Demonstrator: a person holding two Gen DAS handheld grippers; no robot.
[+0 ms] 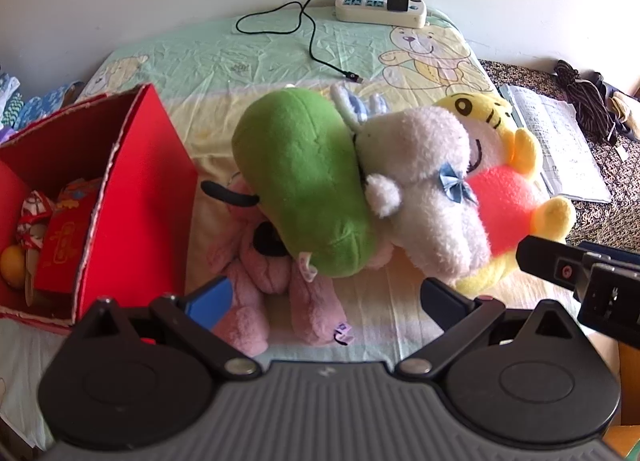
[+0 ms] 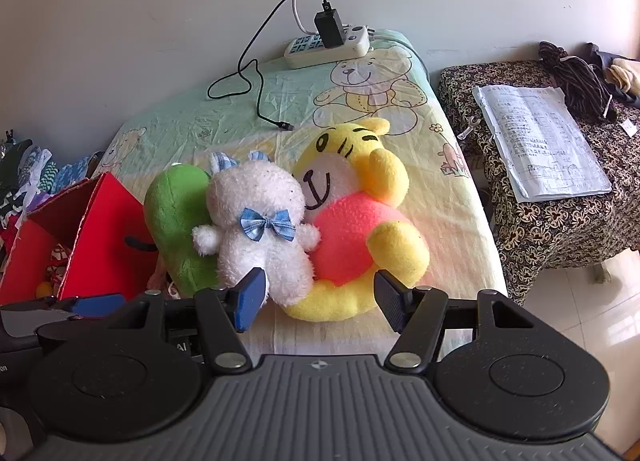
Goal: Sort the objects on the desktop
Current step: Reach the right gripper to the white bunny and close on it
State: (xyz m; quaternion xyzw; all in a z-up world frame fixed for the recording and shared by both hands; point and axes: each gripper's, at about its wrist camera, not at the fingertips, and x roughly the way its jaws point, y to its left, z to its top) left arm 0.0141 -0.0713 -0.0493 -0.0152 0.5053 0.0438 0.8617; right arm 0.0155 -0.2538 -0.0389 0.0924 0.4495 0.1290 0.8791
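Observation:
Plush toys lie in a pile on the table cloth. A green plush (image 1: 304,185) (image 2: 178,221) rests on a pink plush dog (image 1: 276,285). A white bunny with a blue bow (image 1: 424,197) (image 2: 260,229) leans between the green plush and a yellow bear in a red shirt (image 1: 508,197) (image 2: 360,229). My left gripper (image 1: 326,301) is open, just in front of the pink dog. My right gripper (image 2: 320,299) is open, its fingers at the bottom of the bunny and the bear. It also shows at the right edge of the left wrist view (image 1: 580,273).
A red cardboard box (image 1: 132,197) (image 2: 100,229) with red packets and an orange ball stands left of the toys. A power strip (image 1: 380,9) (image 2: 328,45) with a charger and black cable (image 1: 320,53) lies at the back. A side table with papers (image 2: 540,141) stands to the right.

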